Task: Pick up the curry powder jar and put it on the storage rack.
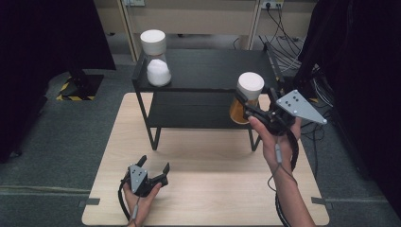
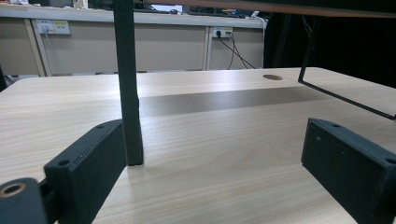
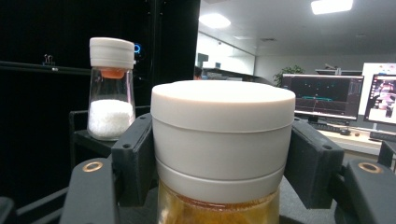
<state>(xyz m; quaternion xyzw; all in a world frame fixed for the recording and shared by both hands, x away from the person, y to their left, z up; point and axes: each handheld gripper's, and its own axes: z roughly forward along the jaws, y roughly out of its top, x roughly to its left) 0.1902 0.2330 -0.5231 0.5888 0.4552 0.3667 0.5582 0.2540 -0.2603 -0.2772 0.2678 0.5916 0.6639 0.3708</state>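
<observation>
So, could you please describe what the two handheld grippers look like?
Both the left gripper and the right gripper are black, with two blocky jaws showing screw holes, a grey three-cornered plate dotted with small holes on top, and a black cable trailing back along each bare forearm.

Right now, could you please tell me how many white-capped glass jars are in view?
2: a white-powder jar on the black shelf's top left, and an amber-filled jar clamped in the right gripper.

We see a light wooden table (image 1: 198,189) bearing a black two-tier metal shelf rack (image 1: 208,71) at its far half, and on the rack's top left corner stands a white-capped jar of white granules (image 1: 156,59).
</observation>
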